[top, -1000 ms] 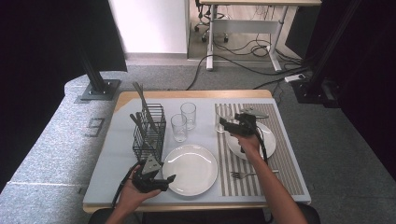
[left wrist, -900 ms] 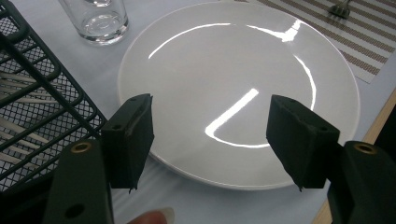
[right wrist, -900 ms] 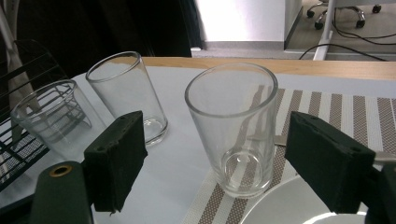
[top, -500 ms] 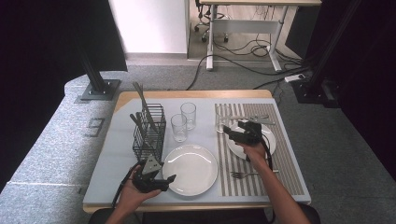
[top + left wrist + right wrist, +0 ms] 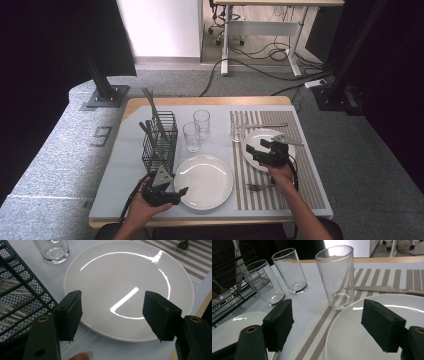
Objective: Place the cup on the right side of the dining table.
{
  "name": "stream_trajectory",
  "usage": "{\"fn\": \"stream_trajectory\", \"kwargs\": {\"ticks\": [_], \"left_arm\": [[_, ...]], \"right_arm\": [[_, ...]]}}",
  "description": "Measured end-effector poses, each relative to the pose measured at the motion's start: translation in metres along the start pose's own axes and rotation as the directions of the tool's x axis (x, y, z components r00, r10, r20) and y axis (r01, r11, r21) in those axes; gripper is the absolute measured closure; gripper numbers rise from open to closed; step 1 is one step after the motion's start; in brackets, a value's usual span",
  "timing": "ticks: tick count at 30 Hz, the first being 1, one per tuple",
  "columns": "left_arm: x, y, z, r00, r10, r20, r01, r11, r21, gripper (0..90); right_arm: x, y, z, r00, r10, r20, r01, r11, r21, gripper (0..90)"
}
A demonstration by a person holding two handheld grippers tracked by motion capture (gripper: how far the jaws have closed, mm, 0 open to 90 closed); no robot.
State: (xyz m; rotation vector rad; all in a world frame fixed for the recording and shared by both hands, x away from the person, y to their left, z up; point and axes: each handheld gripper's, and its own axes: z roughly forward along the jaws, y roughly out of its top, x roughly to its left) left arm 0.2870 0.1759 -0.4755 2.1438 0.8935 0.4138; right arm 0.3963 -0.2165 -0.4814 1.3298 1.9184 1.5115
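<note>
My left gripper (image 5: 180,192) (image 5: 113,307) rests at the table's near left, jaws open over the near rim of a large white plate (image 5: 204,181) (image 5: 125,272), with nothing between them. My right gripper (image 5: 256,147) (image 5: 327,315) hovers open over a smaller white plate (image 5: 267,136) (image 5: 344,335) on the striped placemat (image 5: 300,170), and it holds nothing. It points at a clear empty glass (image 5: 238,127) (image 5: 335,275) standing upright just beyond that plate's rim.
A black wire cutlery basket (image 5: 159,140) (image 5: 17,290) with utensils stands at the left. Two more glasses (image 5: 191,136) (image 5: 202,123) stand mid-table. A knife (image 5: 267,125) (image 5: 387,290) lies behind the small plate and a fork (image 5: 260,187) lies near the front edge.
My right gripper has drawn back from the glass toward the near edge, now over the small plate. The left gripper has stayed where it was.
</note>
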Motion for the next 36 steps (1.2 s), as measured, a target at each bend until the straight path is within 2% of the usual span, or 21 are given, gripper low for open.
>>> {"fn": "stream_trajectory", "kwargs": {"ticks": [12, 17, 20, 29, 36], "left_arm": [[0.001, 0.0, -0.001, 1.0, -0.003, -0.002, 0.003, 1.0, -0.002, 32.1], [0.0, 0.0, -0.001, 1.0, 0.0, -0.001, 0.0, 1.0, -0.001, 32.2], [0.0, 0.0, 0.0, 1.0, 0.002, -0.001, -0.002, 1.0, -0.001, 32.2], [0.001, 0.0, 0.0, 1.0, 0.001, -0.002, -0.001, 1.0, 0.001, 32.2], [0.001, 0.0, 0.001, 1.0, 0.005, -0.002, -0.005, 1.0, 0.004, 32.2]], "right_arm": [[-0.004, -0.016, -0.02, 0.9997, 0.012, -0.022, -0.012, 1.0, 0.01, 26.8], [0.0, -0.021, -0.029, 0.9992, 0.005, -0.04, -0.004, 1.0, 0.02, 26.9], [0.005, -0.024, -0.034, 0.9988, -0.015, -0.047, 0.017, 0.999, 0.029, 27.0], [0.01, -0.025, -0.033, 0.9978, -0.039, -0.054, 0.041, 0.998, 0.037, 27.2], [0.008, -0.023, -0.035, 0.9984, -0.028, -0.049, 0.029, 0.999, 0.026, 27.3]]}}
